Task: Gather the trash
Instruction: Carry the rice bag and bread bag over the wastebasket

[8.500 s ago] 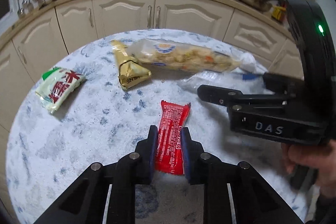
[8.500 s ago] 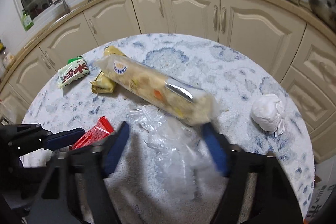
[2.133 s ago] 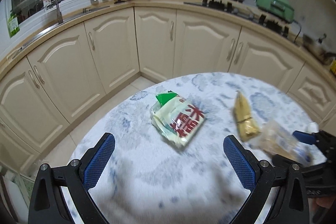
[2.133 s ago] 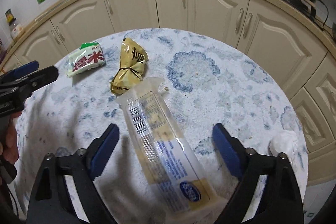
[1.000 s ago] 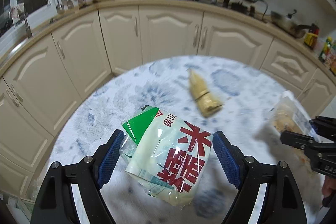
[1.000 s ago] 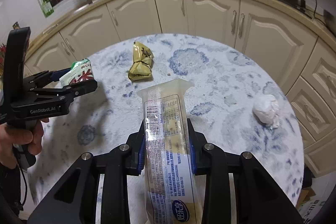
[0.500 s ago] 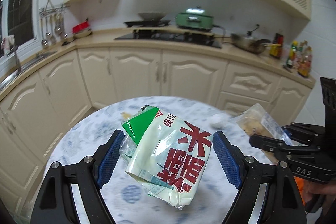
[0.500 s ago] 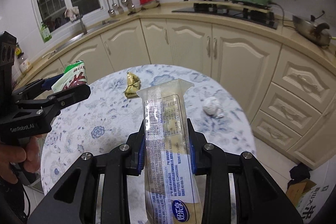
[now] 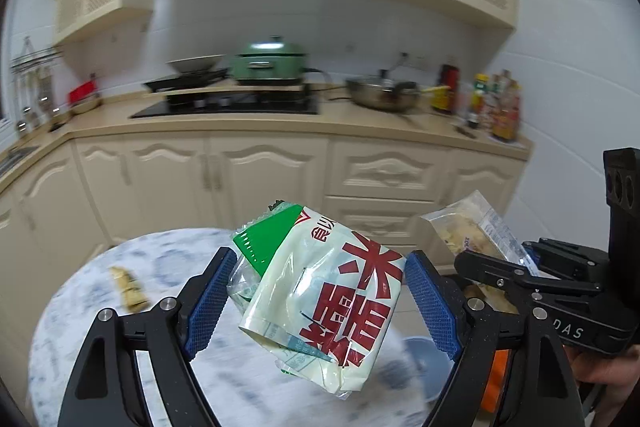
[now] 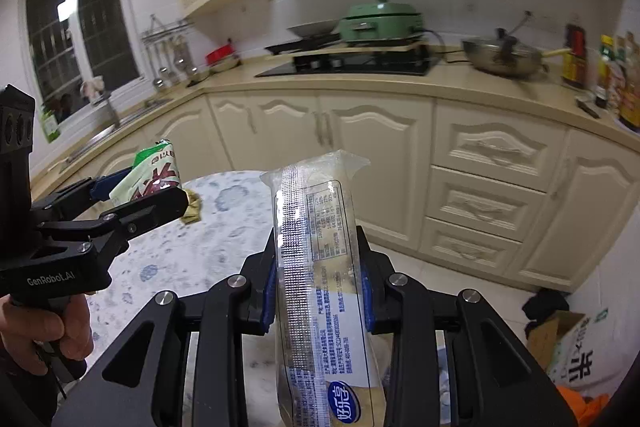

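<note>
gripping on both sides | left gripper [image 9: 316,303]: jaws clamp green-and-white crinkled plastic packet [image 9: 320,291] between pads | right gripper [image 10: 318,291]: jaws pinch long clear plastic snack bag [image 10: 320,267], standing up between them

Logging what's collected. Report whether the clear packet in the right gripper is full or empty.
Not empty. Pale food shows through the clear packet above the right gripper, whose fingers clamp its middle. How full, cannot tell.
</note>
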